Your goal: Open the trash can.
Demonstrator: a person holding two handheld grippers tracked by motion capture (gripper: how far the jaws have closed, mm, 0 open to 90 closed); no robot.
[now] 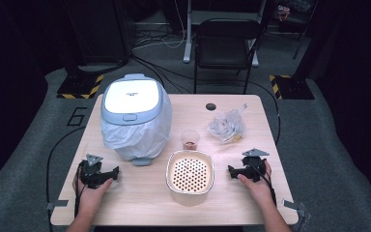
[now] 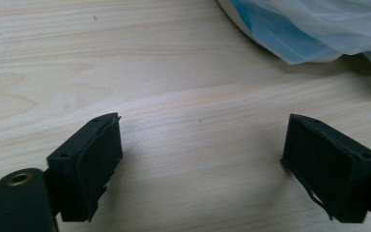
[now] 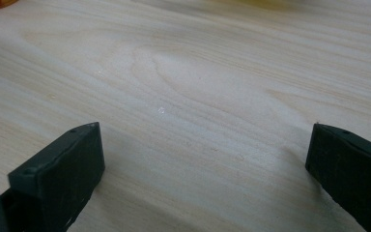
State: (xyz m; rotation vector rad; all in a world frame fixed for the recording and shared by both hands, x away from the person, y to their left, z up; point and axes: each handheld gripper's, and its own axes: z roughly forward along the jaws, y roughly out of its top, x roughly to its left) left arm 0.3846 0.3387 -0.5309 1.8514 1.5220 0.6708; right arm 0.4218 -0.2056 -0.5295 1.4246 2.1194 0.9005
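Observation:
A grey-lidded waste bin (image 1: 133,113) lined with a pale plastic bag stands at the table's back left. In the front middle sits a cream bowl (image 1: 190,177) with a perforated insert. Behind it are a small clear cup (image 1: 190,139) holding something brown and a crumpled clear plastic bag (image 1: 227,126). My left gripper (image 1: 107,175) rests low over the table at the front left, jaws open over bare wood (image 2: 203,145), with the bin's bag (image 2: 314,29) just beyond. My right gripper (image 1: 234,170) sits right of the bowl, jaws open and empty (image 3: 205,159).
The light wooden table (image 1: 140,203) has a dark round hole (image 1: 210,106) near its far edge. Behind the table stands a black folding chair (image 1: 224,46). Cables run over the grey floor, and hazard-striped stand bases (image 1: 79,87) sit at both back corners.

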